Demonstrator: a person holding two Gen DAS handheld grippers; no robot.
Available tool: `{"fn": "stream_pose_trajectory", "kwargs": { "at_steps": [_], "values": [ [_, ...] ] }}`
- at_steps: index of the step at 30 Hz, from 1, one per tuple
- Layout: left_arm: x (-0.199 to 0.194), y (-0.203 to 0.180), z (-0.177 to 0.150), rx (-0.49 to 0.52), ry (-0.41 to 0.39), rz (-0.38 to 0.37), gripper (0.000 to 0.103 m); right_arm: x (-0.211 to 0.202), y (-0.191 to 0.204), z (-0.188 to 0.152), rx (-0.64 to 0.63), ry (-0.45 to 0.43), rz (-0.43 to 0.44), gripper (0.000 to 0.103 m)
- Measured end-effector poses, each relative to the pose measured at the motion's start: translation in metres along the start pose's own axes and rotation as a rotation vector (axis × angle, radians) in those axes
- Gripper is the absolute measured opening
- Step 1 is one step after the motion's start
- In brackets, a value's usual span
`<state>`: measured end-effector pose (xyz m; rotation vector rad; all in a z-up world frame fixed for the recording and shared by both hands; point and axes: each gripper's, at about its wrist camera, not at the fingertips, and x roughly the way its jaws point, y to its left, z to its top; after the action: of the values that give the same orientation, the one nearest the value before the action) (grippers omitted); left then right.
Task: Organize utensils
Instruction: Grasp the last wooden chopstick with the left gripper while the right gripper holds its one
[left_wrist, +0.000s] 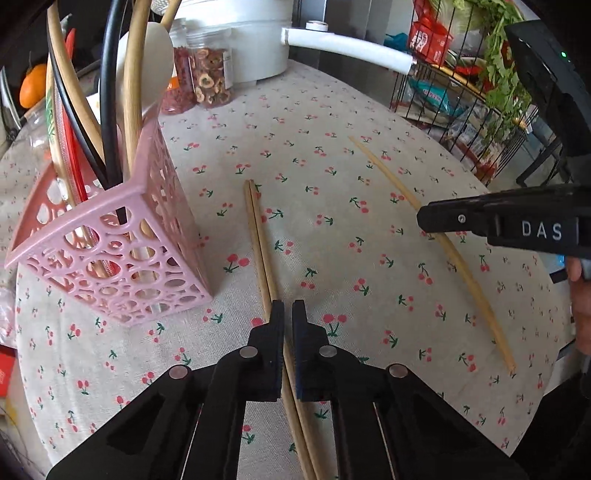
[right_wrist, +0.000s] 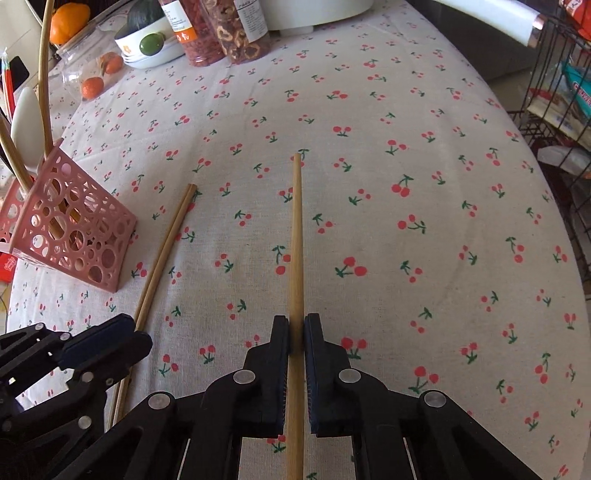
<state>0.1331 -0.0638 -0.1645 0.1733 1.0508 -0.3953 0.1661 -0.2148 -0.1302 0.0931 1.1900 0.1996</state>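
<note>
From the left wrist, your left gripper pinched the pair of chopsticks lying on the tablecloth beside the pink basket. From the right wrist, your right gripper pinched a single chopstick.

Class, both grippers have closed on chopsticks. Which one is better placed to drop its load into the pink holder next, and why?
Left, probably. The left gripper holds the chopstick pair lying right beside the pink holder. The right gripper grips a single chopstick farther from it, beyond the pair.
</note>
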Motion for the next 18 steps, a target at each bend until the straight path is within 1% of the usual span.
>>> {"fn": "stream_pose_trajectory", "kwargs": {
  "at_steps": [1, 3, 6, 7, 9, 10, 11, 12, 13, 14, 15, 16, 17, 18],
  "values": [
    [-0.001, 0.001, -0.003, 0.005, 0.004, -0.002, 0.0, 0.0, -0.001, 0.001, 0.005, -0.001, 0.003, 0.006],
    [-0.004, 0.005, -0.01, 0.008, 0.022, -0.006, 0.0, -0.002, -0.004, 0.001, 0.013, -0.004, 0.01, 0.006],
    [-0.008, 0.011, -0.014, -0.003, 0.056, -0.035, 0.0, -0.007, -0.004, 0.001, 0.021, -0.009, 0.026, 0.006],
    [-0.01, 0.013, -0.015, -0.011, 0.057, -0.04, 0.0, -0.007, -0.003, 0.001, 0.02, -0.011, 0.03, 0.006],
    [-0.015, 0.014, -0.014, -0.029, 0.022, -0.051, 0.002, -0.009, -0.001, 0.002, 0.013, -0.013, 0.036, 0.006],
    [-0.015, 0.013, -0.012, -0.027, 0.011, -0.044, 0.005, -0.01, 0.0, 0.002, 0.011, -0.014, 0.041, 0.006],
    [-0.014, 0.011, -0.01, -0.023, 0.008, -0.032, 0.018, -0.01, 0.002, 0.002, 0.009, -0.015, 0.045, 0.006],
    [-0.012, 0.009, -0.009, -0.018, 0.009, -0.023, 0.029, -0.01, 0.003, 0.002, 0.008, -0.016, 0.048, 0.006],
    [-0.009, 0.008, -0.008, -0.014, 0.006, -0.009, 0.044, -0.01, 0.003, 0.002, 0.009, -0.016, 0.05, 0.006],
    [-0.006, 0.007, -0.008, -0.015, 0.003, 0.005, 0.045, -0.01, 0.003, 0.002, 0.011, -0.016, 0.051, 0.006],
    [-0.001, 0.008, -0.007, -0.019, 0.015, 0.004, 0.044, -0.01, 0.003, 0.002, 0.013, -0.015, 0.051, 0.006],
    [0.003, 0.009, -0.008, -0.022, 0.032, 0.003, 0.035, -0.01, 0.002, 0.001, 0.016, -0.014, 0.051, 0.006],
    [0.002, 0.007, -0.008, -0.005, 0.014, 0.023, 0.016, -0.01, 0.001, 0.001, 0.02, -0.012, 0.051, 0.006],
    [0.002, 0.005, -0.007, 0.015, 0.026, 0.028, 0.012, -0.01, -0.001, 0.001, 0.024, -0.011, 0.051, 0.006]
  ]
}}
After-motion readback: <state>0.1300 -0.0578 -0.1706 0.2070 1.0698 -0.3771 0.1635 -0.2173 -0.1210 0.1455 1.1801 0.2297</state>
